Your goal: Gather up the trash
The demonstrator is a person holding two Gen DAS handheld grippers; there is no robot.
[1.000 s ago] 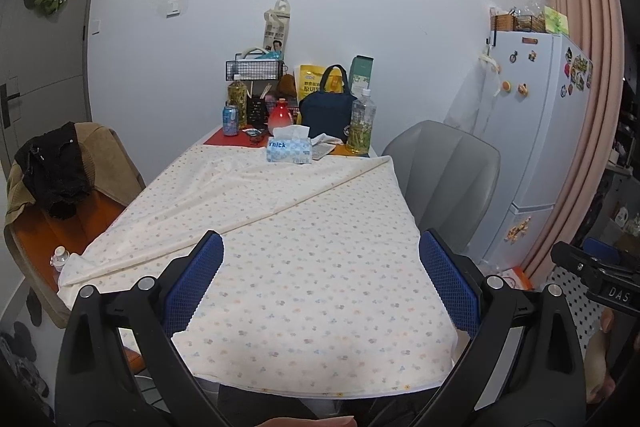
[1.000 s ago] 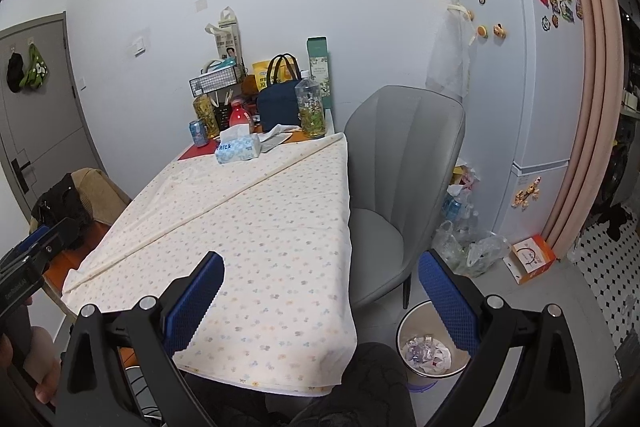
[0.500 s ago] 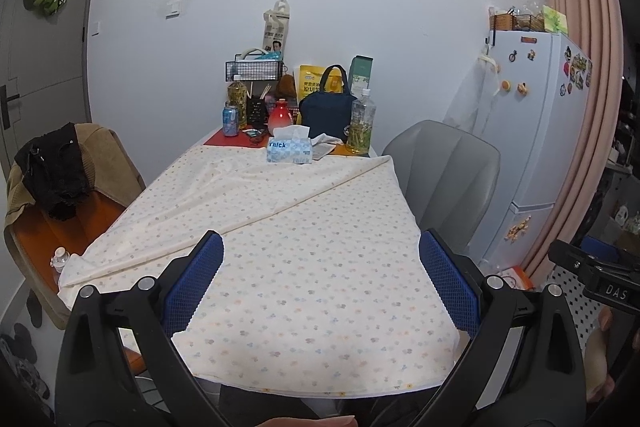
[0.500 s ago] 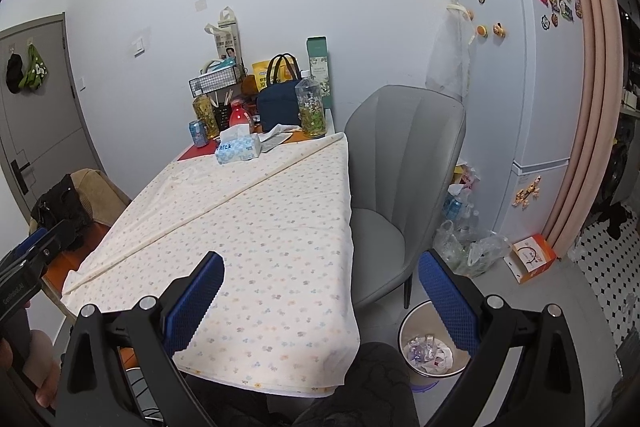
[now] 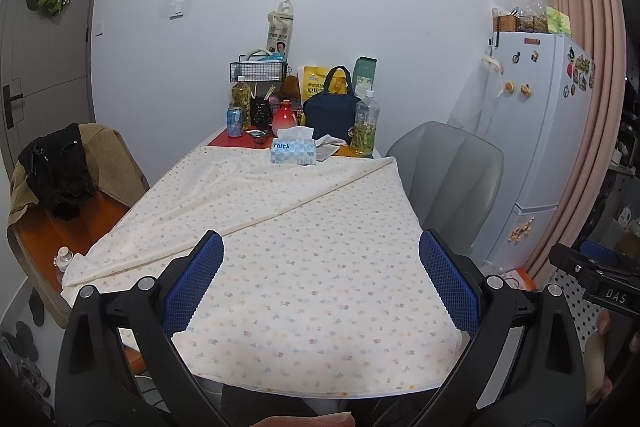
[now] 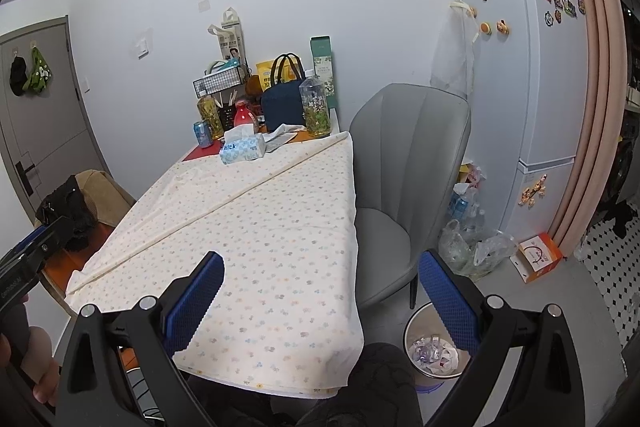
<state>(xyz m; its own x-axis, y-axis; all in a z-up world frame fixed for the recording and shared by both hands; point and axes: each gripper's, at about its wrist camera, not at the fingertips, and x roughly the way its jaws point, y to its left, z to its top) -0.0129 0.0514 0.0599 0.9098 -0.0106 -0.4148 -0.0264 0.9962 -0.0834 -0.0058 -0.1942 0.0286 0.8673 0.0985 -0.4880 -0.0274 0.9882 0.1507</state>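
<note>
**Both grippers spread and empty above the near table edge**

Your left gripper (image 5: 320,283) was released, holding nothing, with the table (image 5: 304,267) ahead of it. Far ahead of it stood a blue can (image 5: 235,121), a tissue box (image 5: 293,151) and a bottle (image 5: 365,123). Your right gripper (image 6: 320,287) was likewise spread wide and empty. The trash bin (image 6: 434,351), with wrappers inside, sat on the floor just behind its right finger (image 6: 448,301).

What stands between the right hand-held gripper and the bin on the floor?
Nothing visible: the bin sits on open floor just below the right hand-held gripper, beside the table and grey chair.
</note>
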